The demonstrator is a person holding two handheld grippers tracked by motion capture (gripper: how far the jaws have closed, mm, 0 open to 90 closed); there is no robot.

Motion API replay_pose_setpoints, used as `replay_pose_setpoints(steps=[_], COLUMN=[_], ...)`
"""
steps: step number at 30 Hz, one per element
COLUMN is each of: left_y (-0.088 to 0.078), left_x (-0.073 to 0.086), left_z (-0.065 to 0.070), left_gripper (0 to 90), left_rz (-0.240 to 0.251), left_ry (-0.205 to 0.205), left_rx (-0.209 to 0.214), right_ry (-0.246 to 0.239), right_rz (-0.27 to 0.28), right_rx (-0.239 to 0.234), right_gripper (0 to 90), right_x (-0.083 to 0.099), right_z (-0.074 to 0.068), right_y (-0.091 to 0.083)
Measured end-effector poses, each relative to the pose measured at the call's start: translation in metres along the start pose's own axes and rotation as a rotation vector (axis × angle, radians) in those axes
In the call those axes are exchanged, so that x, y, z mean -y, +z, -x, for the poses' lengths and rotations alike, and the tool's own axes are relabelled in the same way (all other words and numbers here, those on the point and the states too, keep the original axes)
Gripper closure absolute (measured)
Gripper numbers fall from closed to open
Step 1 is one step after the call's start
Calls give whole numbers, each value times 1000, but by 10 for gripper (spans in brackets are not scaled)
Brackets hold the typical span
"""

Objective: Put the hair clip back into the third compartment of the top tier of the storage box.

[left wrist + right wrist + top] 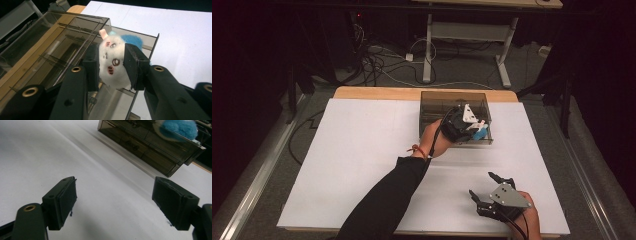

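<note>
Your left arm reaches forward over the smoked clear plastic drawer box point(428, 102); the left gripper point(111, 65) has its jaws clamped on a fluffy white-and-blue plush toy point(112, 62), held above the box. Your right gripper point(484, 186) rests low on the white worktop point(362, 150), jaws wide apart, holding nothing.

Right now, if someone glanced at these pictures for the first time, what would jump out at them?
The white fluffy toy with a small drawn face and blue fuzz behind it, pinched between the black jaws of the left gripper over the smoky transparent plastic drawer box at the far side of the white table. Next, the right gripper near the table's front edge, jaws wide apart and holding nothing.
</note>
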State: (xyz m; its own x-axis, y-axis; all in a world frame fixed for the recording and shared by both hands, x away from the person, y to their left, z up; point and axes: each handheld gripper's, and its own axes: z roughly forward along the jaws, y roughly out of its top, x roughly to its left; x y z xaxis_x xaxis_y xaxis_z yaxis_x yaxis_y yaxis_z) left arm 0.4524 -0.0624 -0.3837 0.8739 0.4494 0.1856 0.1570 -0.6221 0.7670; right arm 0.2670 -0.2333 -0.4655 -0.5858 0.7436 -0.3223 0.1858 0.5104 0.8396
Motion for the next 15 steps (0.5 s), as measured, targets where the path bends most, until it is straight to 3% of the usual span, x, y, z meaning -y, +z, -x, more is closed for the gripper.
replay_pose_setpoints(steps=[1,2,3,4,5,6,8,9,10,11,12,13,15], left_y=[4,4,1,4,3,0,0,2,-4,-1,-1,-9,-14], left_x=[1,1,1,1,1,1,1,2,1,2,2,2,2], left_z=[2,2,0,3,3,1,1,4,1,4,4,0,-1], left_gripper=[635,633,633,633,634,634,633,622,610,610,610,610,610], left_rz=[35,36,2,38,37,3,7,49,17,74,74,31,44], left_ry=[-37,-39,-6,-41,-38,-3,-3,-43,-4,-62,-62,-8,-7], left_rx=[-7,-8,-4,-9,-10,-9,-13,-20,-27,-29,-29,-35,-37], right_ry=[-1,-1,1,-1,-2,-1,-4,-6,-4,-1,3,3,1], right_rz=[1,1,0,1,1,0,-1,-1,0,1,0,-1,-1], right_rx=[0,-1,0,-1,-1,-1,-1,-1,-2,-1,-1,-1,-2], right_gripper=[197,197,197,197,197,197,197,197,197,197,197,197,197], right_x=[0,0,0,0,0,0,0,0,0,0,0,0,-1], right_z=[0,0,-1,-1,-1,-1,-1,-1,-1,-1,-1,-1,-2], right_y=[0,0,0,0,0,0,0,0,0,0,0,0,0])
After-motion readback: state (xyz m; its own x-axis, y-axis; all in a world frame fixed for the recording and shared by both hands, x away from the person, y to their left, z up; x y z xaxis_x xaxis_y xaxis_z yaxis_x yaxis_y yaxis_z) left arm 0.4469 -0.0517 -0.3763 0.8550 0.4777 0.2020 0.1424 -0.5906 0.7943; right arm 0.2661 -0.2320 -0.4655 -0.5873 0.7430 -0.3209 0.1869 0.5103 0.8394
